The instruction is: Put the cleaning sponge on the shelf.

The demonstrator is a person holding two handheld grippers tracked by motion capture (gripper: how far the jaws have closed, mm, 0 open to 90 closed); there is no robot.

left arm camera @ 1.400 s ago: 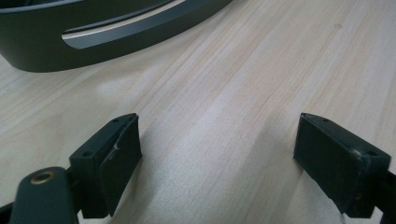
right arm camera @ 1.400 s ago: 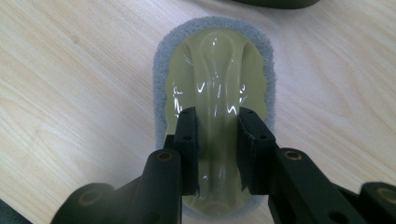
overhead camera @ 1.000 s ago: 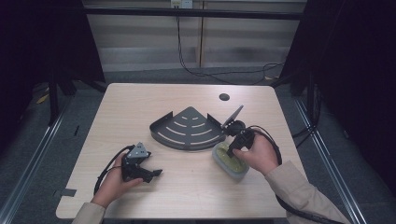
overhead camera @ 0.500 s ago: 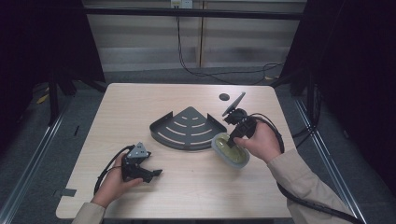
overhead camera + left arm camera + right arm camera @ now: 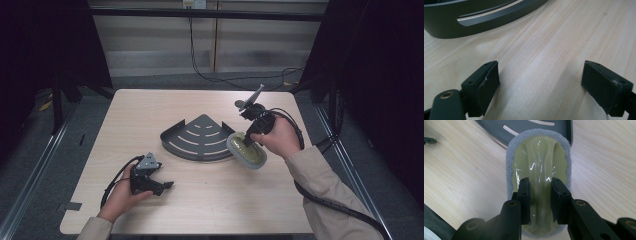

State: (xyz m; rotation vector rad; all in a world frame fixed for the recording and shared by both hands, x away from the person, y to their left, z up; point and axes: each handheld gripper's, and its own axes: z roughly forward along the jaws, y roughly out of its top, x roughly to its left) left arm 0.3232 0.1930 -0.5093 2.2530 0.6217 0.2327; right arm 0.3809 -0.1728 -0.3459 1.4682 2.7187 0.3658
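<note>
From the high view, the right gripper (image 5: 248, 141) clamps the ridge of a pale yellow-green plastic scrubber with a grey pad (image 5: 246, 150), tilted at the right edge of the dark grey quarter-round slotted metal shelf (image 5: 199, 138) on the light wooden worktop (image 5: 210, 195). The left gripper (image 5: 162, 186) rests near the front-left. In the left gripper view, its jaws stand wide apart over bare wood. In the right gripper view, both pads (image 5: 524, 195) pinch the scrubber's glossy ridge, the shelf just beyond.

Beige sleeves (image 5: 320, 175), black screw-studded jaws, trailing black cables (image 5: 112, 182)
</note>
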